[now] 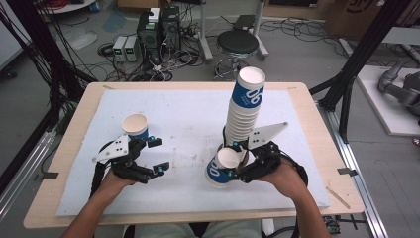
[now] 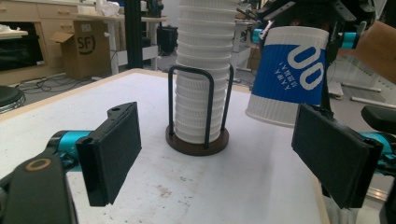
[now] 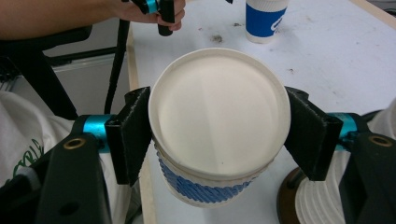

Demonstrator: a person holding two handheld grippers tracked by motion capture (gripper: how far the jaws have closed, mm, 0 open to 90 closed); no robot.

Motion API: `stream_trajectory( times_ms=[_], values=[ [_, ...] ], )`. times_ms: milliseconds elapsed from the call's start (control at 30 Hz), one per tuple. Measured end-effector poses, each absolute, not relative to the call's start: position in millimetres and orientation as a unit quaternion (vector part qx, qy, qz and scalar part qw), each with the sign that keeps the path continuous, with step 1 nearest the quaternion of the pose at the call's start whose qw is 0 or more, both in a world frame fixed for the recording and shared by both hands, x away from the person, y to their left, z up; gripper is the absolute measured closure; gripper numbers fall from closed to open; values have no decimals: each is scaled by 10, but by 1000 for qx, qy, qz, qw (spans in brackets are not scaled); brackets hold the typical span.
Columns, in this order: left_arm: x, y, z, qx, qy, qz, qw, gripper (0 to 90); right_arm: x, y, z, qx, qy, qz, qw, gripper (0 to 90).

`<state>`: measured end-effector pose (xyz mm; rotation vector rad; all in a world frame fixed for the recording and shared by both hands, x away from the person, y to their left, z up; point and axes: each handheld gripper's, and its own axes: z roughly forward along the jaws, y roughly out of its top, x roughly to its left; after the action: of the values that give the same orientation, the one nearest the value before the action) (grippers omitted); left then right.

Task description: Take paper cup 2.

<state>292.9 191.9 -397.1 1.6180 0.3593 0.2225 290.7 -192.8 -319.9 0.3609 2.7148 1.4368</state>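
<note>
A tall stack of white ribbed paper cups [image 1: 243,106] stands in a black wire holder [image 2: 198,142] at mid-table, its top cup banded blue. My right gripper [image 1: 232,159] is shut on a single blue-and-white cup [image 1: 220,168], which hangs tilted beside the foot of the stack. In the right gripper view both pads press the rim of that cup [image 3: 219,116], whose open mouth faces the camera. My left gripper [image 1: 157,154] stands open with nothing between its pads [image 2: 112,154]. Just behind it a second lone cup [image 1: 135,126] stands upright on the mat.
A white mat [image 1: 188,114] covers the wooden table [image 1: 317,124]. On the floor beyond the far edge are a black stool [image 1: 237,43], computer boxes and tangled cables. A black frame post [image 1: 356,59] rises at the right.
</note>
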Motion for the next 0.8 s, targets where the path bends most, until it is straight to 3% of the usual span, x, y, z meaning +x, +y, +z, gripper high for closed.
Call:
stream_trajectory(
  times_ms=[800],
  values=[
    [2925, 1849, -3969, 722, 144, 83, 672, 156, 2984, -1878, -3333, 123, 861, 493, 23, 304]
  ],
)
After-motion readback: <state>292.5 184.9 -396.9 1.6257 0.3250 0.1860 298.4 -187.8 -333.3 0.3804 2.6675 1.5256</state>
